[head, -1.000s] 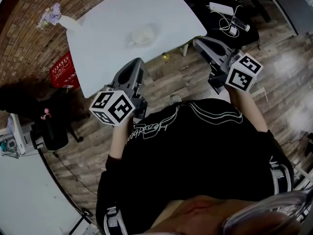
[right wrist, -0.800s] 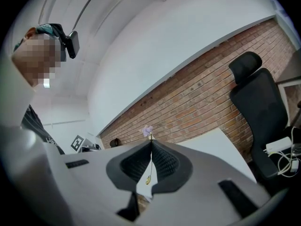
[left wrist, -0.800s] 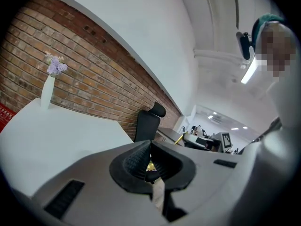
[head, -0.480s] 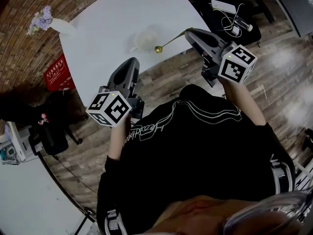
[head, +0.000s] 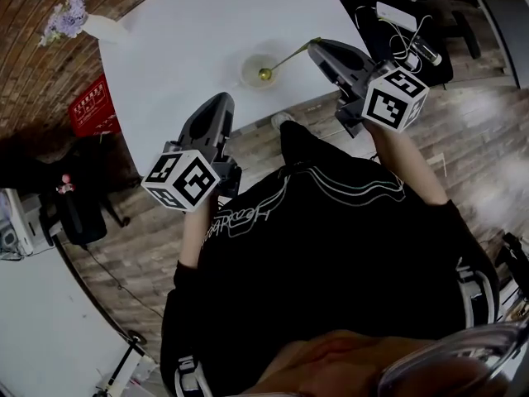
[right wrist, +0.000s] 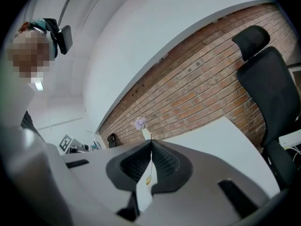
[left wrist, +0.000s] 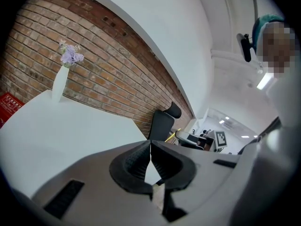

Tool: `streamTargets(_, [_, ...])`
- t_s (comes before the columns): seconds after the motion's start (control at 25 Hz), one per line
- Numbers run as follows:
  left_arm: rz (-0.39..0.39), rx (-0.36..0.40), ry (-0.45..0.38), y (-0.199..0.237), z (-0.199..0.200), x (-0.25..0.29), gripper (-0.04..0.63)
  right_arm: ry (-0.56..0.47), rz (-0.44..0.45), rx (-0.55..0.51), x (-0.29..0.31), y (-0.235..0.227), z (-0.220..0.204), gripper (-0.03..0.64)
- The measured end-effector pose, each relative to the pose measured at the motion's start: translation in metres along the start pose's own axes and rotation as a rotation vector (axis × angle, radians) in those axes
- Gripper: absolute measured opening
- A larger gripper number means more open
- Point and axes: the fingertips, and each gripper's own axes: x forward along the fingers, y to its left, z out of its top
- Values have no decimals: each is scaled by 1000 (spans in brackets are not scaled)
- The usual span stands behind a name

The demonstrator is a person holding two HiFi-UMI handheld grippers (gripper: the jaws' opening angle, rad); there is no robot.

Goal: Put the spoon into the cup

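– While the spoon (head: 286, 58) sits in the right gripper (head: 317, 48), where does its bowl end up?

– Over the cup (head: 247, 64), at the near rim. Can't tell whether it is inside or just above. Handle slopes up and back to the jaws, so the bowl leads downward; my read is that the slant is there to drop it in bowl first.

– Grip?

– Right gripper view: right gripper (right wrist: 151, 142) has its jaws pressed onto the thin handle, and the spoon (right wrist: 148, 181) dangles below the pads. It is held at the far end of the handle, which probably keeps the bulky jaws away from the cup.

– Left side?

– Left gripper (head: 221, 100) hangs off the desk (head: 198, 23) edge, above the wood floor (head: 264, 143), well apart from the cup. In its own view the left gripper (left wrist: 150, 143) has its jaws pressed together with nothing between them. Looks parked, not steadying anything.

– Surroundings?

– White vase (head: 103, 29) with purple flowers on the far corner of the desk; red crate (head: 91, 106) on the floor beside the desk; black chair (head: 388, 44) carrying a power strip and cables behind the right gripper.

– Obstructions?

– None between spoon and cup. Risk, as I judge it: the cup is light-looking and unheld, so a knock on the rim could tip it.
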Motion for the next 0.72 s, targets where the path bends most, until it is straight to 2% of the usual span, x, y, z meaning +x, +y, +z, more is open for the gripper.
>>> streamTargets(0.28, [44, -45, 7, 34, 10, 14, 6, 78, 35, 14, 44, -17, -14, 0])
streamTargets(0.72, [84, -104, 30, 66, 3, 30, 6, 176, 58, 19, 82, -37, -49, 0])
